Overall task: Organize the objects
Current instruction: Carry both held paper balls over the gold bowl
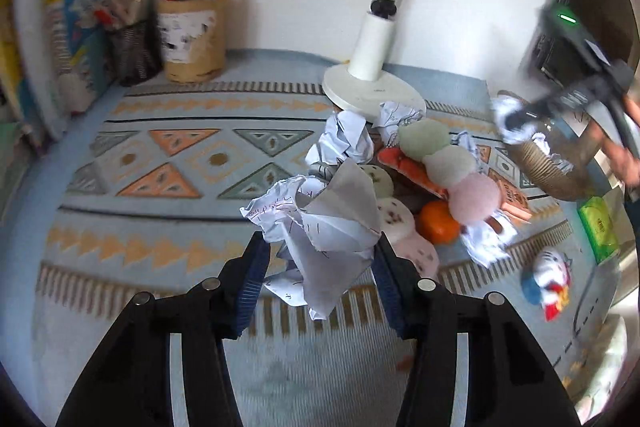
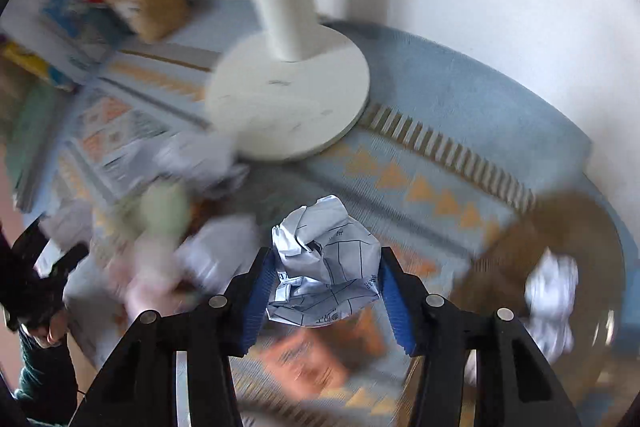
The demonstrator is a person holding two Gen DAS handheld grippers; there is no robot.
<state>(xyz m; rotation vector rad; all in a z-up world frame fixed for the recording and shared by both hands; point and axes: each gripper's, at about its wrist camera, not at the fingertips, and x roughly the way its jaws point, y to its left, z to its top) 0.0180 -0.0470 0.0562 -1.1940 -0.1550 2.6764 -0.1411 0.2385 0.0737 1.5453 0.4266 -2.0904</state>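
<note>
My left gripper (image 1: 318,259) is shut on a crumpled white paper (image 1: 328,227) with handwriting, held above the patterned mat. My right gripper (image 2: 325,279) is shut on a crumpled paper ball (image 2: 326,259) printed with lines, held above the mat left of a brown woven basket (image 2: 560,227). That basket holds another crumpled paper (image 2: 554,303). In the left wrist view the right gripper (image 1: 516,117) hovers over the basket (image 1: 548,167) with its paper. More crumpled papers (image 1: 348,139) lie in the pile by the lamp.
A white lamp base (image 1: 372,91) stands at the back of the mat. Plush dango toys (image 1: 448,163), an orange (image 1: 438,223), a small cat doll (image 1: 548,283) and a green pack (image 1: 600,227) lie on the right. Pen cups (image 1: 192,39) and books stand back left.
</note>
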